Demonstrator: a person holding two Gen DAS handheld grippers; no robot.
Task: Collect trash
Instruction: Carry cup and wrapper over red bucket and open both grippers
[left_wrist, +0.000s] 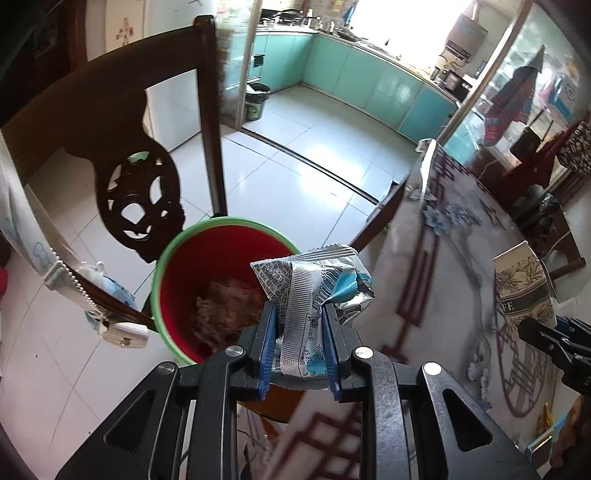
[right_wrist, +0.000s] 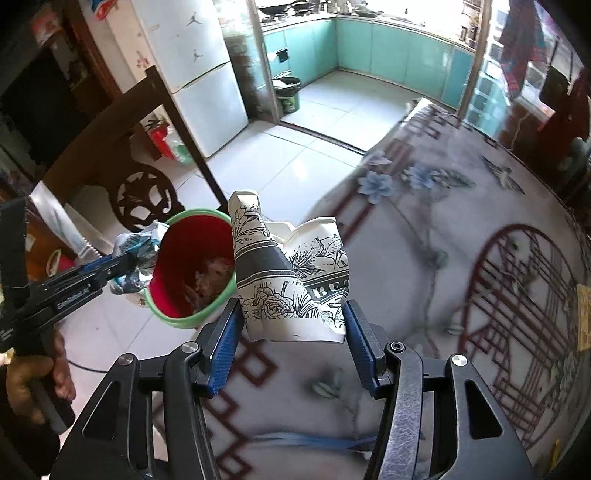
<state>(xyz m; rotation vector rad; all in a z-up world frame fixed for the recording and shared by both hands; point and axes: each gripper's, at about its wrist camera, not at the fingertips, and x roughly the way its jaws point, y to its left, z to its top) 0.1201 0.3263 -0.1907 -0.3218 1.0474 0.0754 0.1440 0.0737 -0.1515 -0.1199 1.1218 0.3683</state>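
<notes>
dark carved wooden chair (left_wrist: 136, 184) at left, openwork medallion in its back; a beaded cord with small tags (left_wrist: 92, 299) hangs off its lower rail. Bench (right_wrist: 461, 229) at right under a pale cloth printed with blue flowers and dark red lattice. White fridge (right_wrist: 199, 74) by the doorway. Beyond it a kitchen with teal cabinets (left_wrist: 369, 74), glossy white floor tiles (left_wrist: 303, 155), and a small dark bin (left_wrist: 256, 101) near the doorframe

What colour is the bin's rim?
Green rim on a red bin; clearest in the left wrist view.
</notes>
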